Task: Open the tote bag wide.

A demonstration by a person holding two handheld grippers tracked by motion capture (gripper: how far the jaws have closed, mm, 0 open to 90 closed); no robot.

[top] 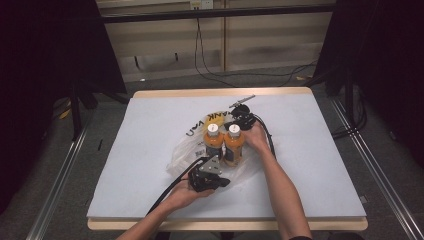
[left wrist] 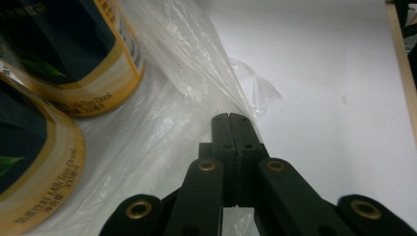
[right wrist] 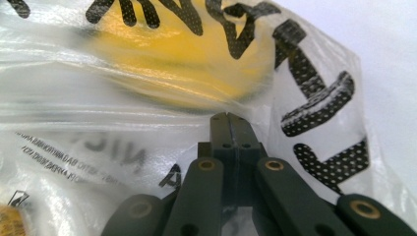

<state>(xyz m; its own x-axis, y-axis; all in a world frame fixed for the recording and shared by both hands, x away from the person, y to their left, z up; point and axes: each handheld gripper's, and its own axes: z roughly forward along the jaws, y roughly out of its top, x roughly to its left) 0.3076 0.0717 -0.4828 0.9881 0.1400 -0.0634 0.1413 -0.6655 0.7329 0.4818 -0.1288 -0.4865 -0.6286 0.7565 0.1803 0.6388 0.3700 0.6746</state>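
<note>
pinching bag (top: 186, 150) edges, both tools

bright overhead light, dark surroundings; close plastic bag (right wrist: 147, 73) blurred, glaring.

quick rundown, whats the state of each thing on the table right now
left claw: jaws shut, pinching a fold of the plastic bag
right claw: jaws shut, pressed on the bag's printed side
plastic bag: crumpled, lying on the table, bottles on it
left bottle: upright, white cap on
right bottle: upright, white cap on, touching the left bottle
</note>
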